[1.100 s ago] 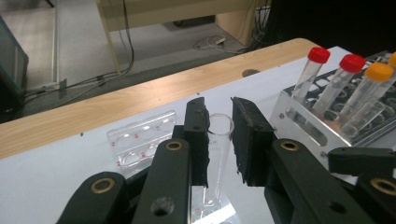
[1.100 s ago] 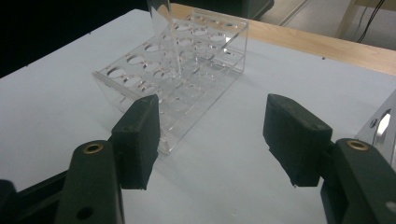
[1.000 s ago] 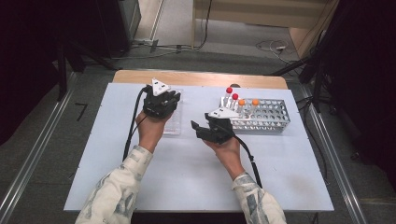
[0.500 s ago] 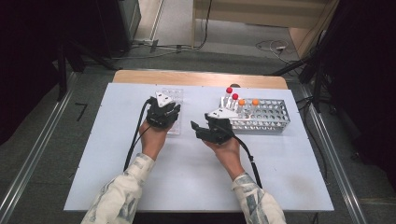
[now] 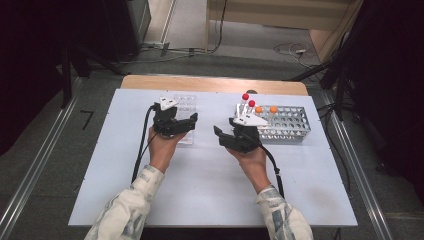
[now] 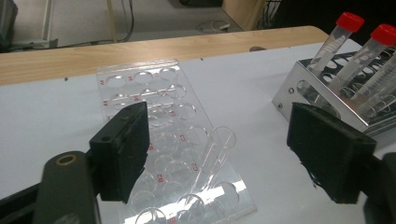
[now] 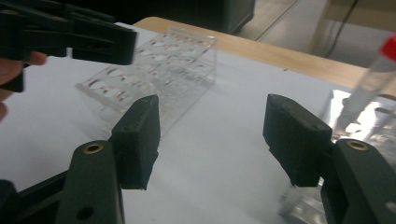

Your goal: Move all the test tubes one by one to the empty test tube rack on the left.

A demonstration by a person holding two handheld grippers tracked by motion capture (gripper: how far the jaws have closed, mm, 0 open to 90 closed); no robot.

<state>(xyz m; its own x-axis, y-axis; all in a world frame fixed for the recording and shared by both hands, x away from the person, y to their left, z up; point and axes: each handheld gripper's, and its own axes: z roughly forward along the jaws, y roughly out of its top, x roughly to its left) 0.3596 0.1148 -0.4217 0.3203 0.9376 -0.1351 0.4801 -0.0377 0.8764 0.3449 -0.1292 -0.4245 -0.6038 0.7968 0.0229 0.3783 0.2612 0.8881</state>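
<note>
One clear tube (image 6: 212,154) is lying on the clear well plate (image 6: 140,88), between the spread jaws of the left tongs (image 6: 233,154) in the left gripper view. Its long axis is running slantwise across the rows of wells, with the open mouth pointing up and away toward the metal rack (image 6: 327,105) and the other end lying nearer the camera. The plate is sitting alone on the white counter (image 5: 210,190), left of centre, near the wooden far edge.

The left tongs (image 5: 176,122) are hanging open just over the near end of the plate (image 5: 186,105), gripping nothing. The right tongs (image 5: 231,136) are also standing open and empty, just beside the left end of the one metal rack (image 5: 290,125).

In that rack, four capped tubes are standing tilted: two red caps (image 5: 248,100) and two orange caps (image 5: 266,109).
</note>
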